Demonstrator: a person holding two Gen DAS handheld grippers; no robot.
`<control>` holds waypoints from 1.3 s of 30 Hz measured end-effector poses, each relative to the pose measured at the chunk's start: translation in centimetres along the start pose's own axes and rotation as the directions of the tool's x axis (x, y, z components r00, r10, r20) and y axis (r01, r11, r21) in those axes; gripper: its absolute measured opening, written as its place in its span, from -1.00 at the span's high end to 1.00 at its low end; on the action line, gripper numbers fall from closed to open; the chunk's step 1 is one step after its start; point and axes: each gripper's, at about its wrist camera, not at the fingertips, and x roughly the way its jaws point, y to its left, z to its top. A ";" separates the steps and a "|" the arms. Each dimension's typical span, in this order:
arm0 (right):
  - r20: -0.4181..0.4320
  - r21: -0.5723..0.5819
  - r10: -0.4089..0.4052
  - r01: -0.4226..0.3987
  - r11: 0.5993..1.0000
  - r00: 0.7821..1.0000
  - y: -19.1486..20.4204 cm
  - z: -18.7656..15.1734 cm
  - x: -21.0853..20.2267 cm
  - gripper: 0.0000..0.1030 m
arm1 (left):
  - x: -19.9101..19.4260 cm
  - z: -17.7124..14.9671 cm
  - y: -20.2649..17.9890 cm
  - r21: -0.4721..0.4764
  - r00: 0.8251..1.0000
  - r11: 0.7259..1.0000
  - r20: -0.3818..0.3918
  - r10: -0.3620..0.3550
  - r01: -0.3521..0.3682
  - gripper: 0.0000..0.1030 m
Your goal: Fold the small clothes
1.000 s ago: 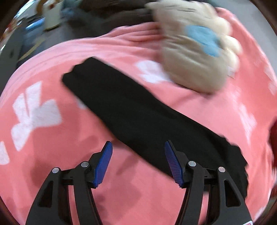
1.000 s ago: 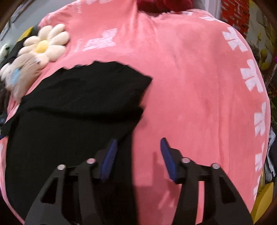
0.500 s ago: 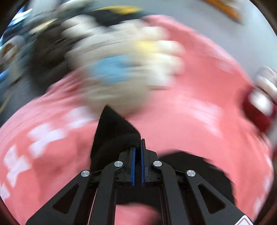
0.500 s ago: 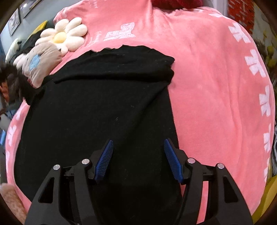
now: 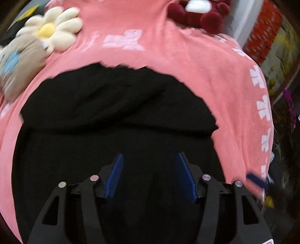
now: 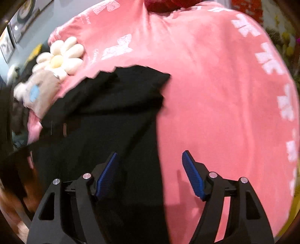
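A black garment [image 5: 116,116] lies spread on a pink blanket [image 5: 196,62] with white butterfly prints, its far part folded back over itself. My left gripper [image 5: 150,174] hovers over the garment's near part; its jaws are opening and nothing is between the blue pads. In the right wrist view the same black garment [image 6: 112,116] fills the left half. My right gripper [image 6: 150,172] straddles its right edge, jaws opening, with cloth below the left pad and bare pink blanket [image 6: 215,103] below the right one. Neither gripper pinches anything.
A cream daisy cushion [image 5: 52,30] and a beige plush cushion [image 5: 20,63] lie at the blanket's far left. A dark red plush toy [image 5: 198,13] sits at the far edge. Flowers and clutter [image 5: 285,105] stand beyond the blanket's right side.
My left gripper shut on a piece of the black garment, swung it across, then opened and let go; the garment now lies folded over. My right gripper's jaws widened and it shifted toward the garment's right edge.
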 end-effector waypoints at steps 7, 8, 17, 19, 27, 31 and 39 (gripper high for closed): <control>-0.022 0.008 0.194 -0.194 0.981 0.981 5.4 8.2 6.6 -0.37 | -3.3 -3.5 4.8 -0.064 0.997 0.995 -0.014 0.071 -0.072 -0.21; -0.037 0.021 0.198 -0.197 0.980 0.980 6.0 8.7 7.7 -0.37 | -3.6 -3.8 5.5 -0.074 0.997 0.995 -0.017 0.071 -0.072 -0.21; -0.171 0.109 0.120 -0.102 0.989 0.978 11.5 12.6 16.2 0.83 | -4.8 -5.7 8.5 -0.108 0.996 0.990 -0.018 0.086 -0.088 -0.22; -0.145 0.119 0.138 -0.122 0.985 0.980 11.5 13.0 15.8 0.84 | -4.8 -5.7 8.7 -0.118 0.997 0.990 -0.024 0.079 -0.082 -0.22; -0.037 0.084 0.039 -0.036 0.996 0.999 3.3 11.7 11.6 0.58 | -4.7 -6.0 9.1 -0.121 0.996 0.989 -0.020 0.081 -0.083 -0.25; -0.057 0.157 0.103 -0.093 0.983 0.993 -0.4 9.5 11.0 0.20 | -4.2 -5.6 8.7 -0.123 0.995 0.988 -0.023 0.095 -0.097 -0.25; -0.058 0.234 0.202 -0.183 0.955 0.978 -1.7 11.5 12.0 0.03 | -3.3 0.3 13.4 -0.357 0.997 0.932 0.031 0.076 -0.059 -0.25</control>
